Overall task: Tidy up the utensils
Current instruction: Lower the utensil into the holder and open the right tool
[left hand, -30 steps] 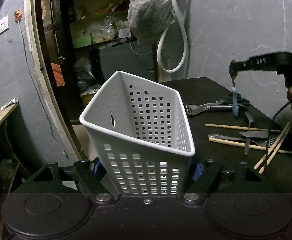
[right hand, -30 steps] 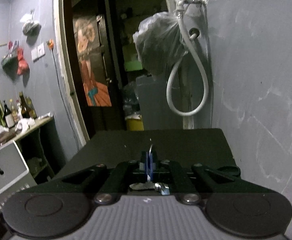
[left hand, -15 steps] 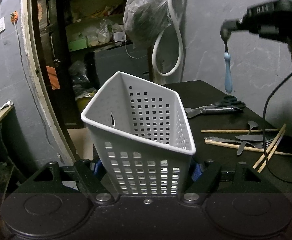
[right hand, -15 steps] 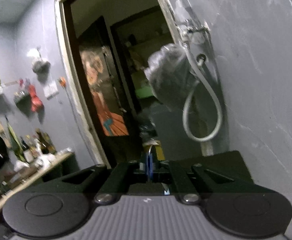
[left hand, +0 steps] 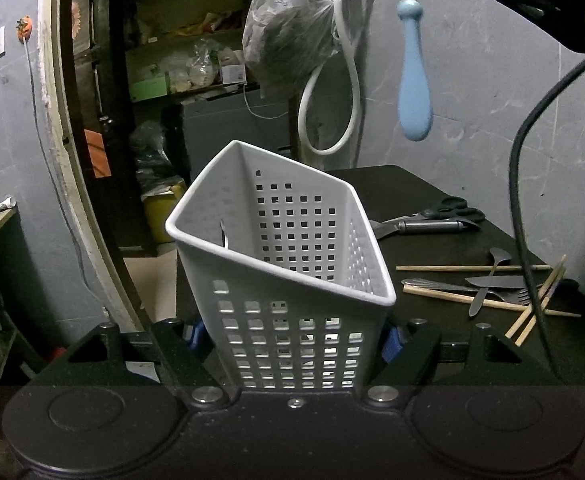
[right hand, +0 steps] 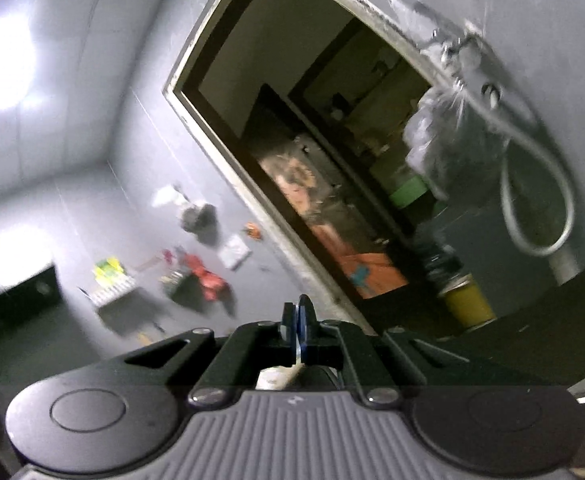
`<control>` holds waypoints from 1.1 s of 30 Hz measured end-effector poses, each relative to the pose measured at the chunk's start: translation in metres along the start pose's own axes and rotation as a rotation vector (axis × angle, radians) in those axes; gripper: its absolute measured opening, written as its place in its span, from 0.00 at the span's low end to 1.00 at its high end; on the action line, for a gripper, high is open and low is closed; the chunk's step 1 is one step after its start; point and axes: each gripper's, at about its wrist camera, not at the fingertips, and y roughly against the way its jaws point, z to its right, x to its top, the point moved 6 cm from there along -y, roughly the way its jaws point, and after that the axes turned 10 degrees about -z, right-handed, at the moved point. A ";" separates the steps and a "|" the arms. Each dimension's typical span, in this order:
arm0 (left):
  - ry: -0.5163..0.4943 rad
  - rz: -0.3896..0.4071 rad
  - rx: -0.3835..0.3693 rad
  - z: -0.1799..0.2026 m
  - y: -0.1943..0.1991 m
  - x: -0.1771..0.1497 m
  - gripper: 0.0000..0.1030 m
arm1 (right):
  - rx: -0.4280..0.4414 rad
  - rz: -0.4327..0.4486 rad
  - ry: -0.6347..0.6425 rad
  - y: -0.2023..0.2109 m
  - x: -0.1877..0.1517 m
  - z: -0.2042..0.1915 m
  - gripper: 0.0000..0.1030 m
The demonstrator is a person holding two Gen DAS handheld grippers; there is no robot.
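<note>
Item: blue-handled utensil [left hand: 413, 80]. Hangs handle-down from right tool [right hand: 297, 330], above and to the right of the left tool, over the counter [left hand: 420, 188], not yet above the basket mouth.
Item: white perforated basket [left hand: 288, 280]. Tilted, held between left tool's [left hand: 292, 338] fingers, near wall toward the cam.

Risks (judged):
- Utensil gripped by thin metal end only; handle-heavy, may swing or slip from the pads w/ a fast move, dropping onto the counter.
- Basket is tilted; utensil lowered off-centre could hit the rim and bounce out.
- Basket walls thin plastic; squeeze may flex them, grip could shift under added weight.
- Black cable [left hand: 520, 208] hangs just right of the basket; may snag a utensil.

Tool state:
- Left: closed down onto basket's side walls, blue pads [left hand: 390, 340] pressing both sides.
- Right: clamped nearly full-shut on the thin blade/shaft, seen edge-on betw. the pads.

Beyond: scissors [left hand: 448, 210], chopsticks [left hand: 472, 268], fork and spoon [left hand: 492, 268] on the counter, right of left tool.
</note>
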 end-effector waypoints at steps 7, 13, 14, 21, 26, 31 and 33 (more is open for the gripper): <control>-0.007 0.000 -0.005 -0.001 -0.001 0.000 0.75 | 0.057 -0.041 -0.024 -0.035 -0.013 -0.001 0.02; -0.008 0.000 -0.005 -0.001 -0.001 0.000 0.75 | 0.040 -0.117 0.043 -0.062 -0.040 -0.008 0.02; -0.008 0.000 -0.005 -0.001 -0.001 0.000 0.75 | 0.029 -0.131 0.063 -0.067 -0.044 -0.009 0.02; -0.009 0.000 -0.004 0.000 -0.001 0.000 0.75 | 0.003 -0.212 0.138 -0.081 -0.075 -0.015 0.02; -0.014 -0.006 -0.006 0.000 -0.003 0.001 0.75 | -0.014 -0.238 0.151 -0.079 -0.088 -0.016 0.02; -0.017 -0.006 -0.005 0.000 -0.003 0.001 0.75 | -0.046 -0.230 0.138 -0.065 -0.090 -0.015 0.08; -0.017 -0.006 -0.005 0.000 -0.003 0.001 0.75 | -0.072 -0.211 0.126 -0.055 -0.089 -0.015 0.13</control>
